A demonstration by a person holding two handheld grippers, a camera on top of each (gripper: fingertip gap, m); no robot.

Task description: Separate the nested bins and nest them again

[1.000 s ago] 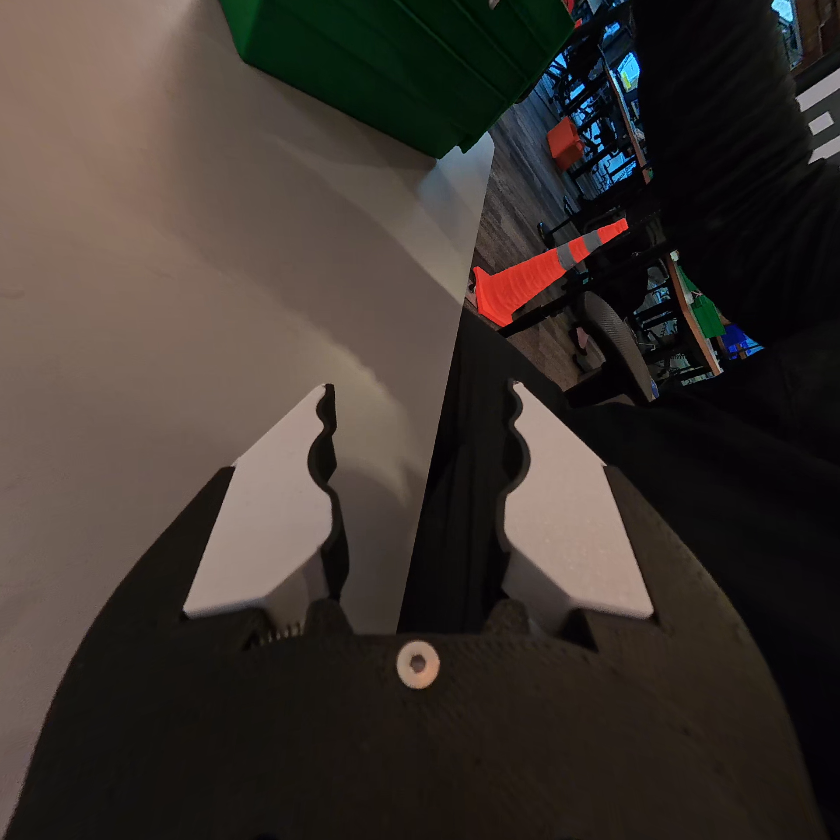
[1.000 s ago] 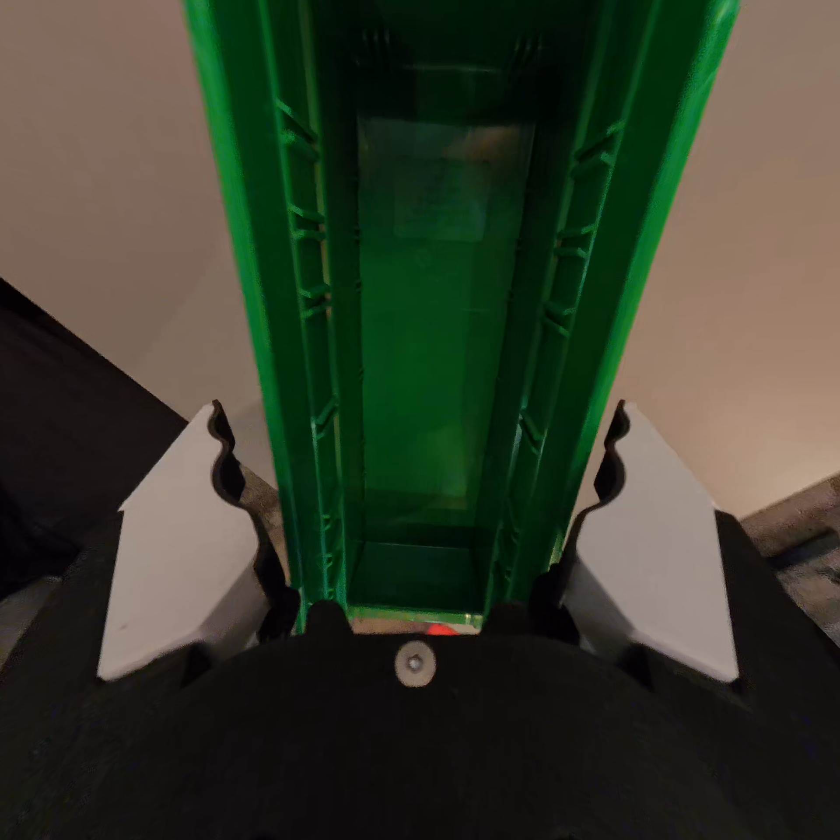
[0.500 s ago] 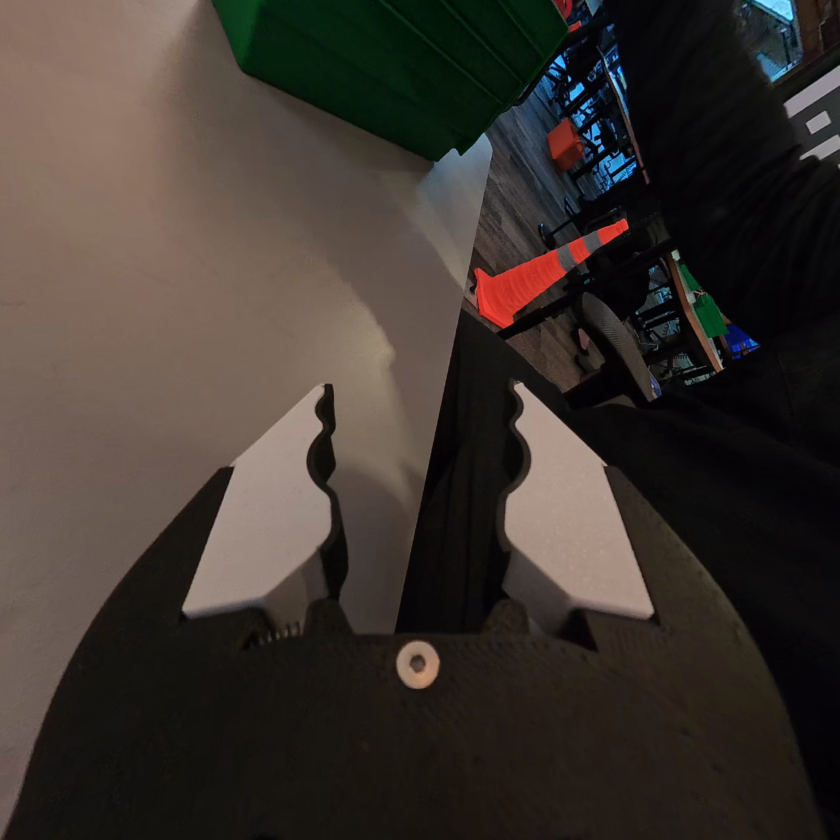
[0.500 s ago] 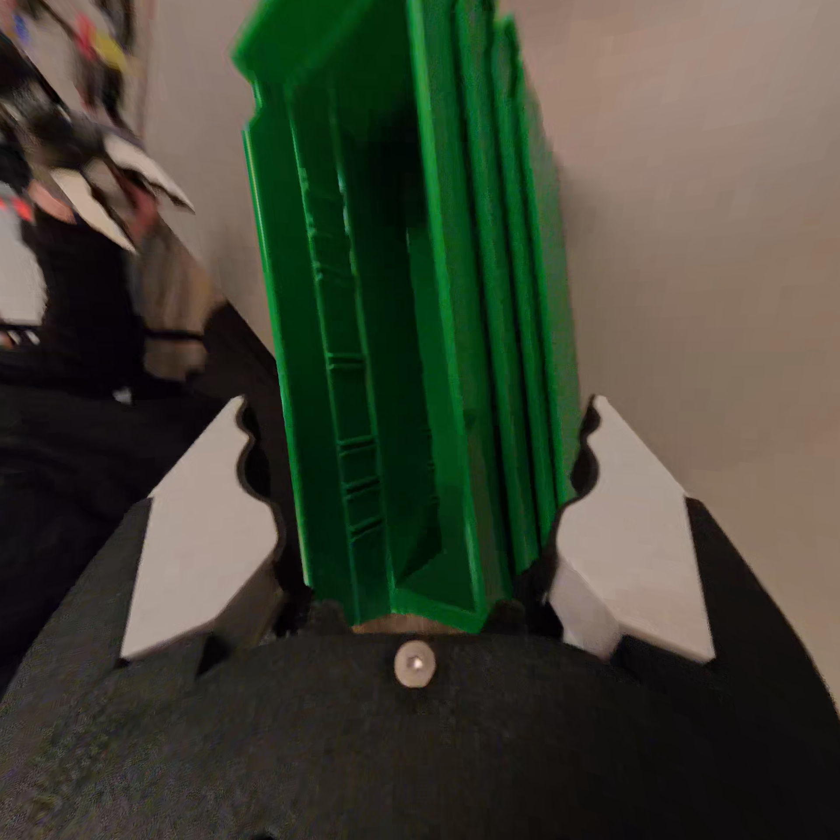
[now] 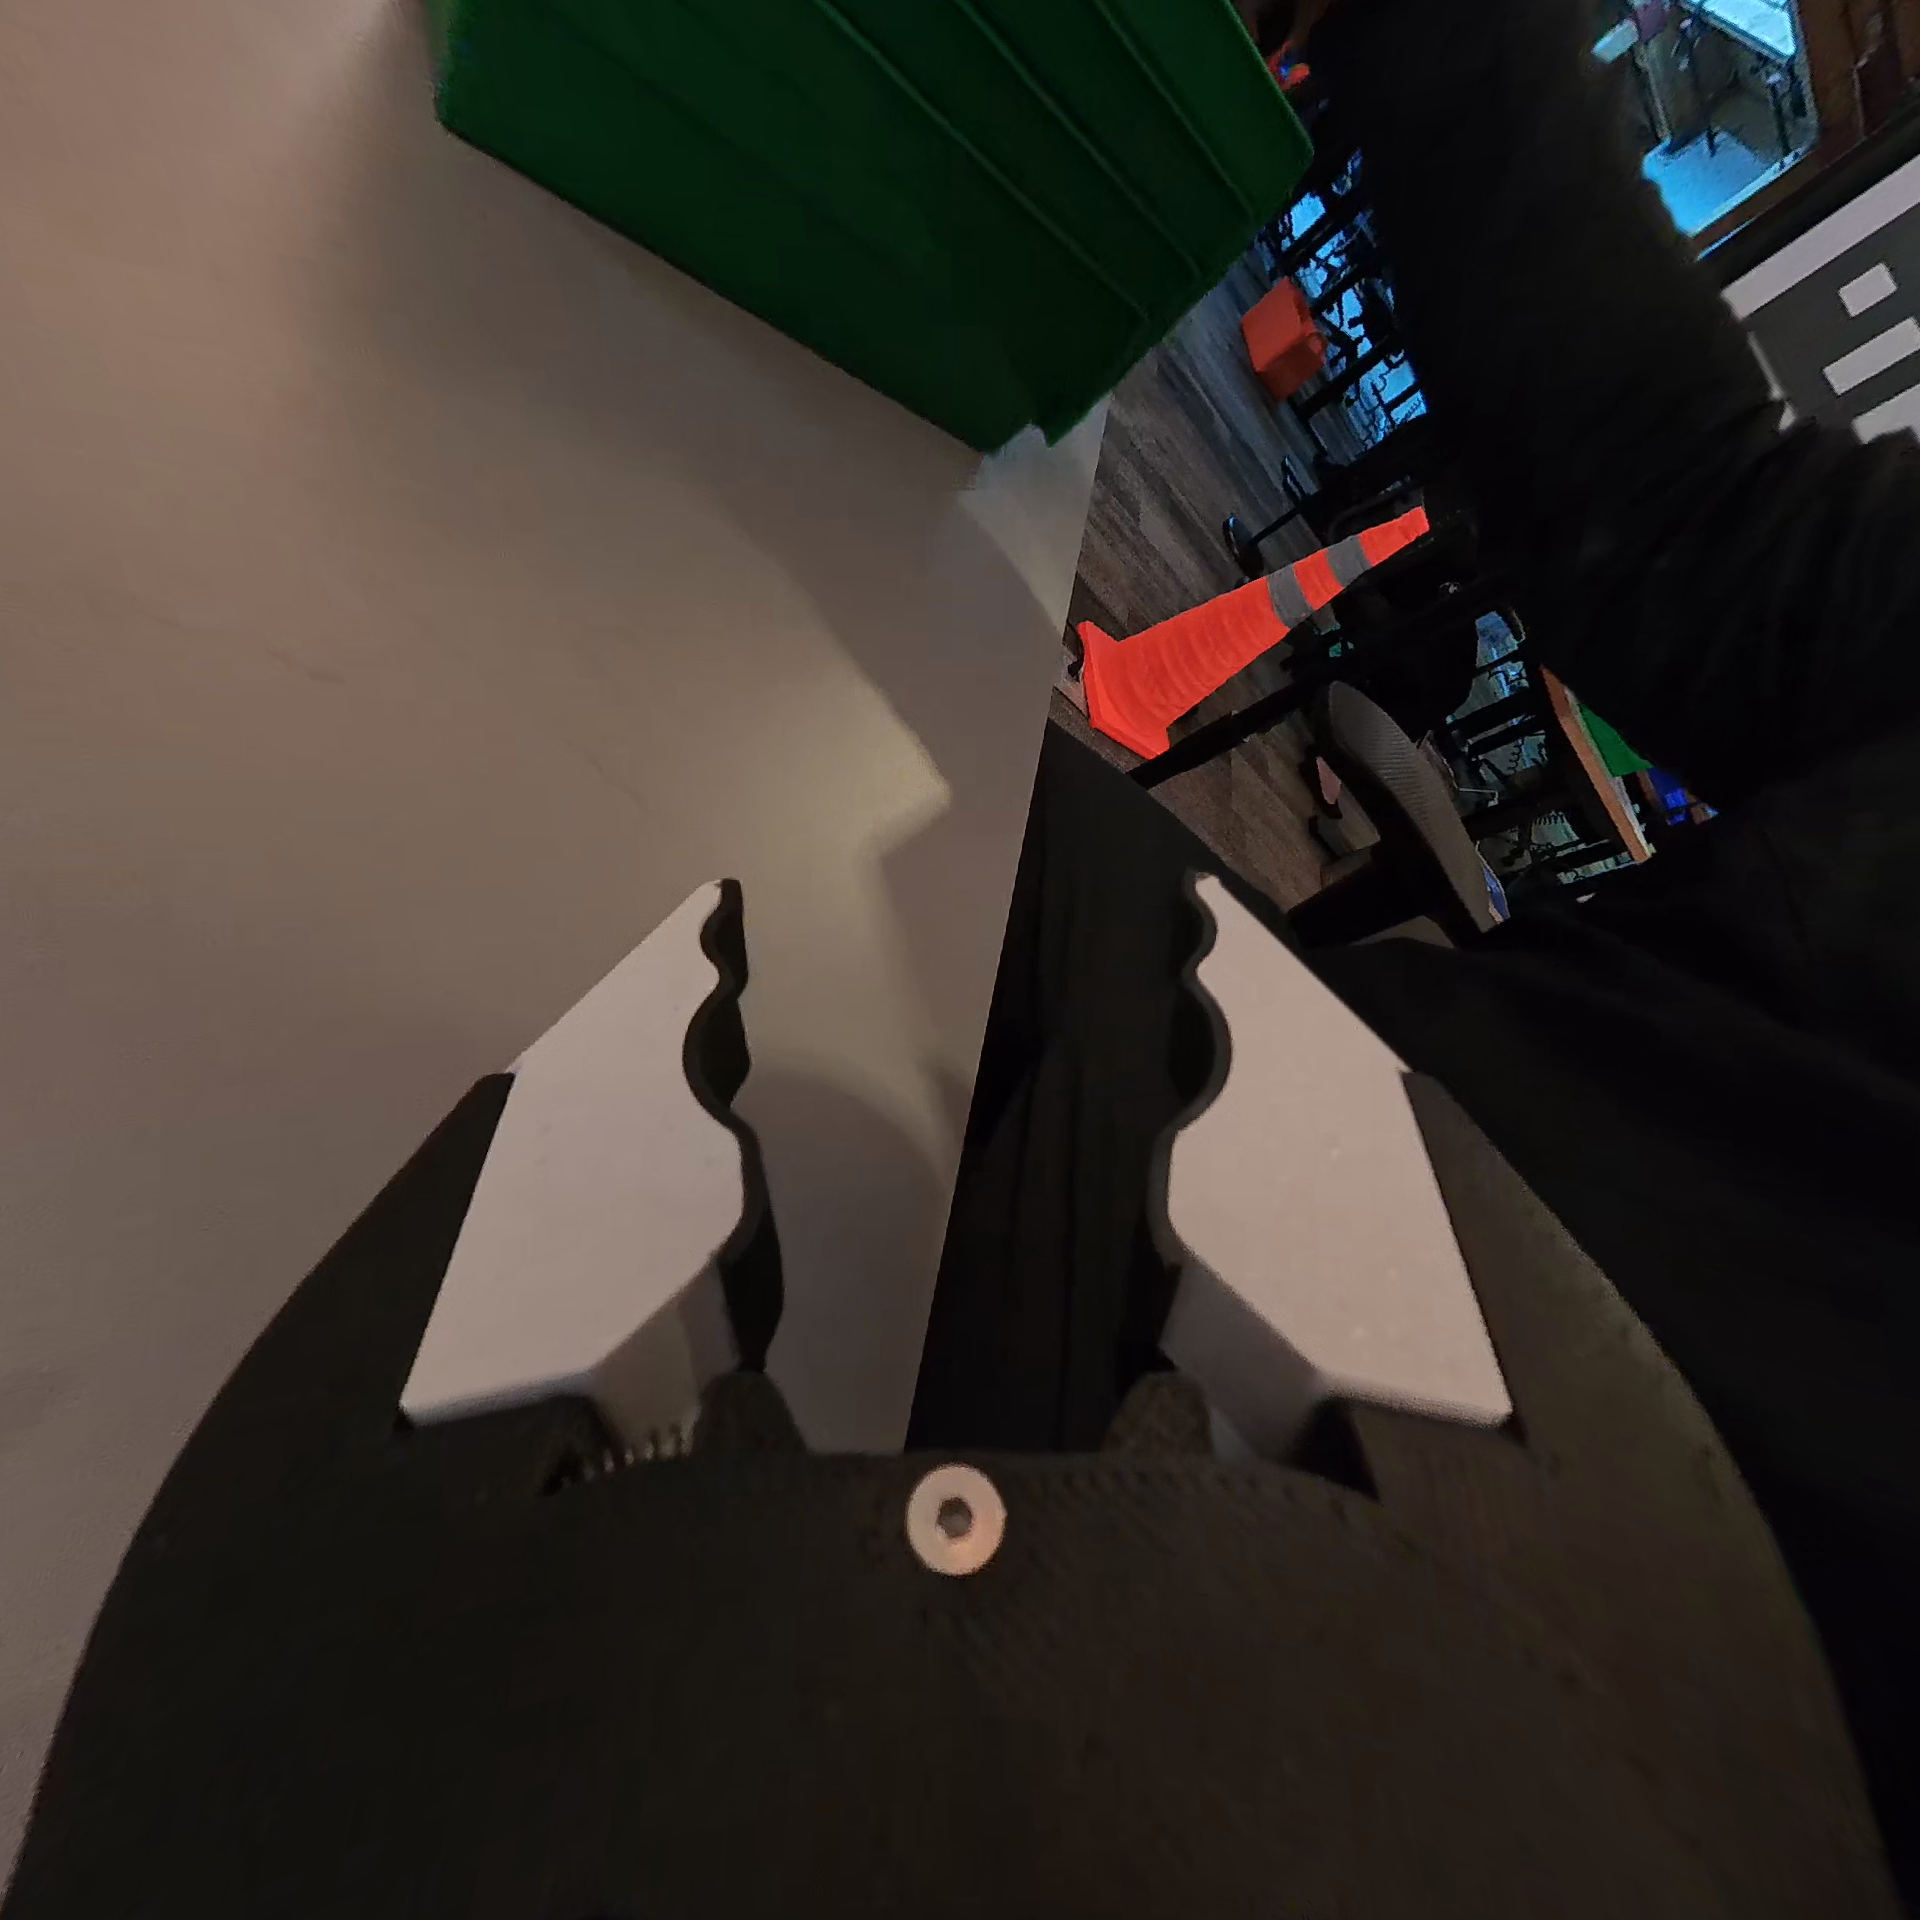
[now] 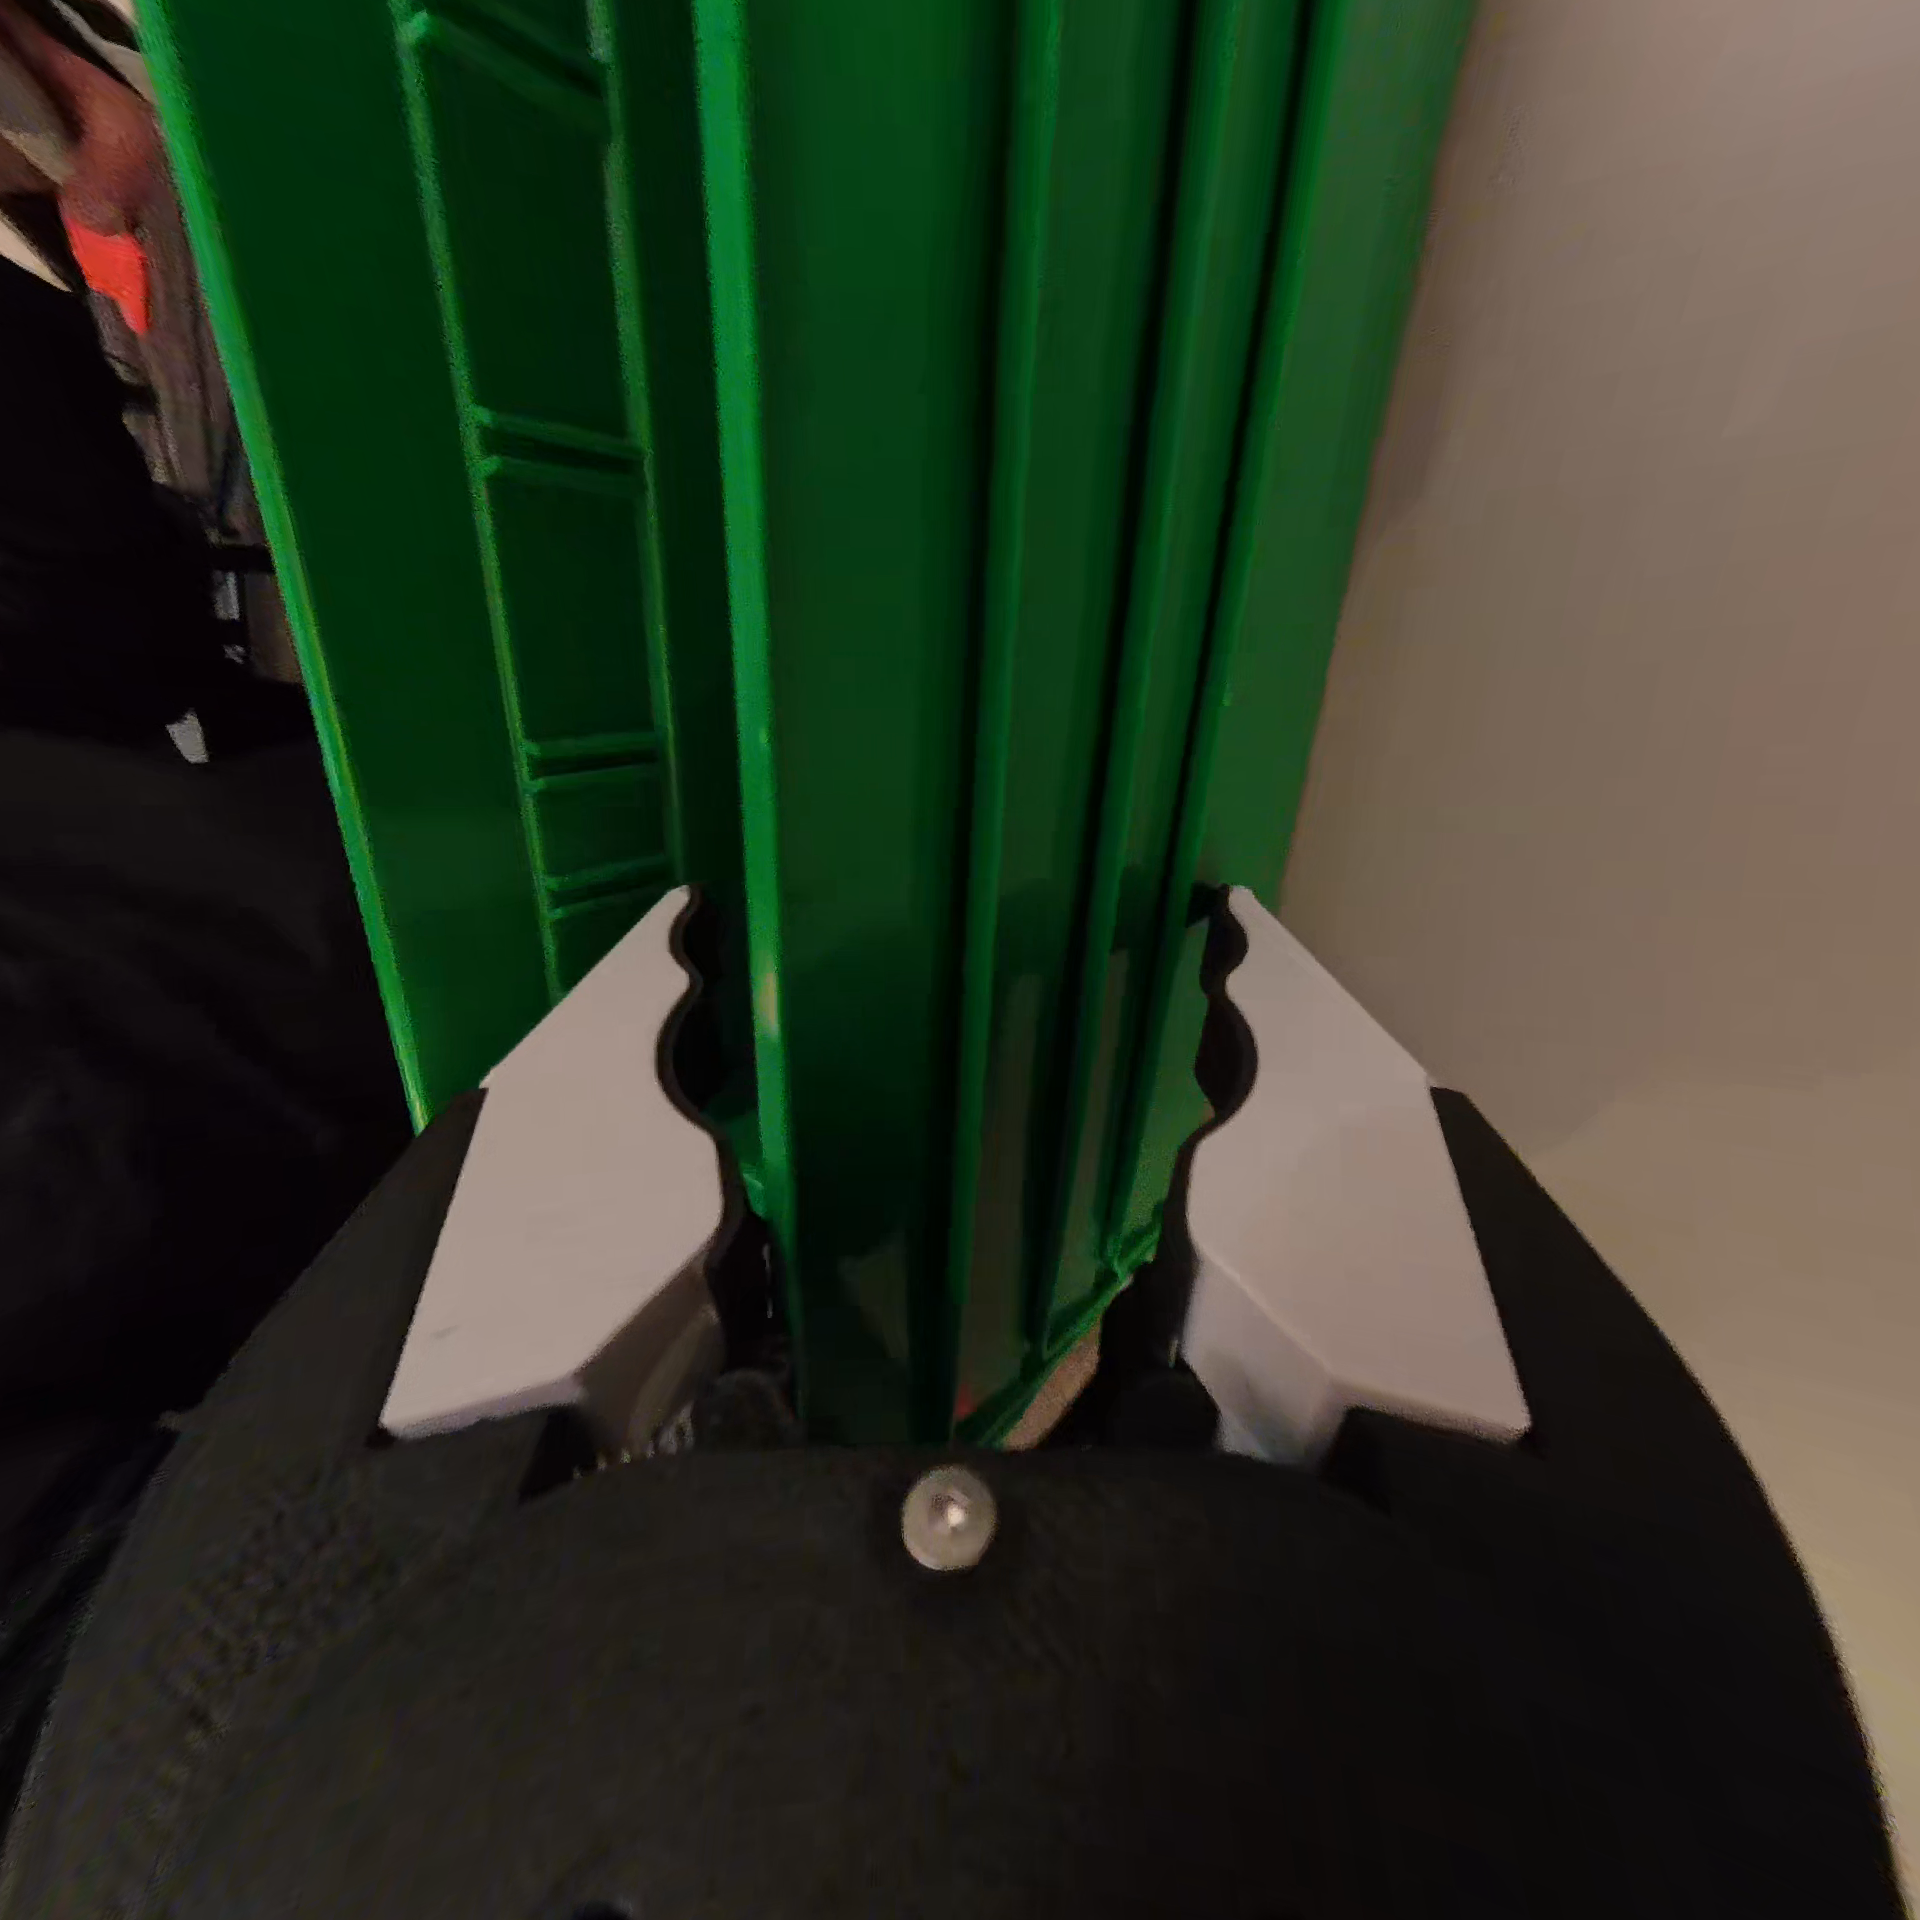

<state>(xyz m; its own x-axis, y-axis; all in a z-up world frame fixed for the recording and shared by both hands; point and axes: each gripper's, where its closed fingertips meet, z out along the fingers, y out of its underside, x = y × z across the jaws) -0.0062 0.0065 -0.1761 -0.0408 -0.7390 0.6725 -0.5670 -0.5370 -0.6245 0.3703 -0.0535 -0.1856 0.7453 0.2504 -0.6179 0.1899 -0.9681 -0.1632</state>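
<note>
The nested green bins (image 6: 883, 520) fill the right wrist view, with several stacked rims running away from me. My right gripper (image 6: 956, 904) has its jaws closed on those stacked rims along one side wall, one finger inside the bin and one outside. In the left wrist view the same green bins (image 5: 883, 177) stand at the far corner of the white table (image 5: 364, 623). My left gripper (image 5: 961, 904) is open and empty. It hovers over the table's near edge, well short of the bins.
Past the table edge are a person's dark clothing (image 5: 1558, 1143), an orange traffic cone (image 5: 1216, 644) on the floor, chairs and racks. The white table (image 6: 1662, 727) lies bare to the right of the bins.
My right gripper has swung from straddling the bin's whole end to its side wall, and its jaws have narrowed onto the rims. The left gripper has barely moved.
</note>
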